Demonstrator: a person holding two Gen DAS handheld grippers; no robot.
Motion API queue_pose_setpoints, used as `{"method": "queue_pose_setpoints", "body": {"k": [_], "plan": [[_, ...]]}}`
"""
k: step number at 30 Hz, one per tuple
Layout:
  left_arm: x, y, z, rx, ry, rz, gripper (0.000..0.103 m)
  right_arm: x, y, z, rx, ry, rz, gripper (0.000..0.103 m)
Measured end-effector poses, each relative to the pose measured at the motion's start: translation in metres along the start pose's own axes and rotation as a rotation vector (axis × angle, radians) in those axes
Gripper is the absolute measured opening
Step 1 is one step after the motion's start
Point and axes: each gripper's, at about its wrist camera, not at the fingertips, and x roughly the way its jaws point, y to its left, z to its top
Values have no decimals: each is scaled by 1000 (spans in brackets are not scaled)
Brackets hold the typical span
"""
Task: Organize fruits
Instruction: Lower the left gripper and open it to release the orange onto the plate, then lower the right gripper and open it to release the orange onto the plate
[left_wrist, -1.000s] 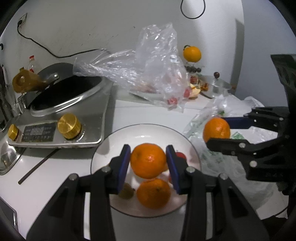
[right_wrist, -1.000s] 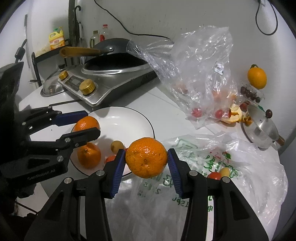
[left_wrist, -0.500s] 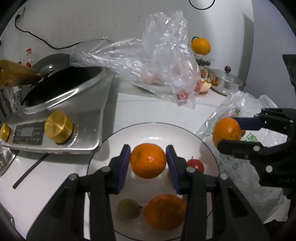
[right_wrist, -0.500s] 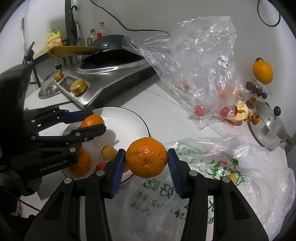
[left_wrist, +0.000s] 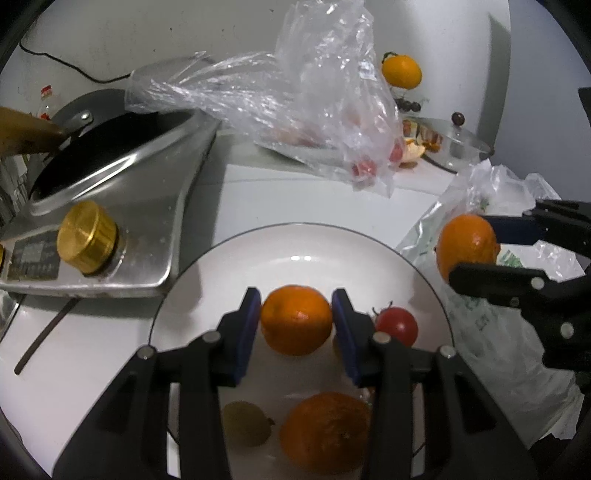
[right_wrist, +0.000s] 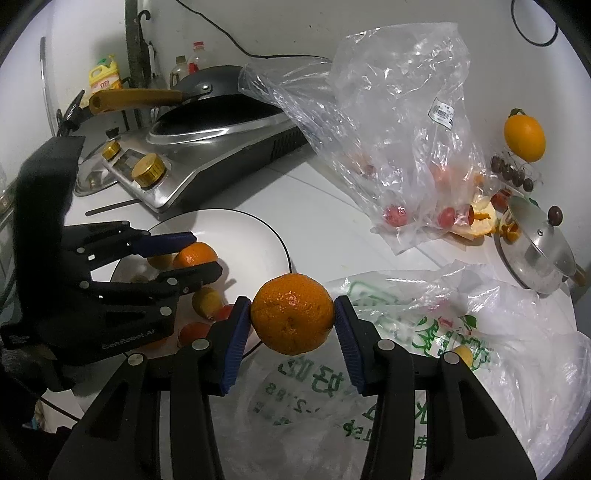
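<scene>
Both oranges look light, roundish, w/ soft pebbly peel that gives a bit; prob. decent friction vs the ribbed blue pads but they'll bruise or roll if squeezed off-centre, so best hold is across the widest part, pads on opposite sides. That's how each sits now. Left gripper (left_wrist: 296, 320): jaws part-closed, pressed on the left orange (left_wrist: 296, 319) at its equator, fruit centred near the pad tips, poised low over the white plate (left_wrist: 258, 251); can't tell if it's touching the plate yet. Plate already has another orange (left_wrist: 325, 430), a small red tomato (left_wrist: 397, 326) just right of the jaws, and a yellowish small fruit (left_wrist: 246, 424). Right gripper (right_wrist: 293, 320): jaws a touch wider, clamped on the right orange (right_wrist: 293, 314), same mid-line hold, hanging above the printed plastic bag (right_wrist: 424, 332) on the counter (right_wrist: 314, 199), just beside the plate rim, not over it.
</scene>
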Motion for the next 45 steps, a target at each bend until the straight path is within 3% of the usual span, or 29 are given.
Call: {"method": "queue_pose_setpoints", "body": {"k": [4, 5, 6, 7, 18, 27, 45], "plan": [[-1, 1, 0, -7, 7, -1, 42, -2, 1, -1, -7, -3, -7, 49], [-3, 1, 0, -9, 5, 0, 45, -4, 2, -1, -7, -4, -9, 49], [-6, 1, 0, -13, -3, -3, 55, -5, 2, -1, -7, -5, -12, 49], [-10, 1, 0, -19, -13, -9, 56, -7, 3, -1, -8, -7, -16, 49], [-54, 10, -3, -34, -89, -7, 56, -17, 22, 6, -44, -22, -29, 49], [-75, 39, -16, -92, -105, 27, 56, -7, 40, 20, -80, -27, -7, 49], [-49, 62, -25, -141, -60, 5, 56, 50, 35, 27, -63, 52, -11, 49]]}}
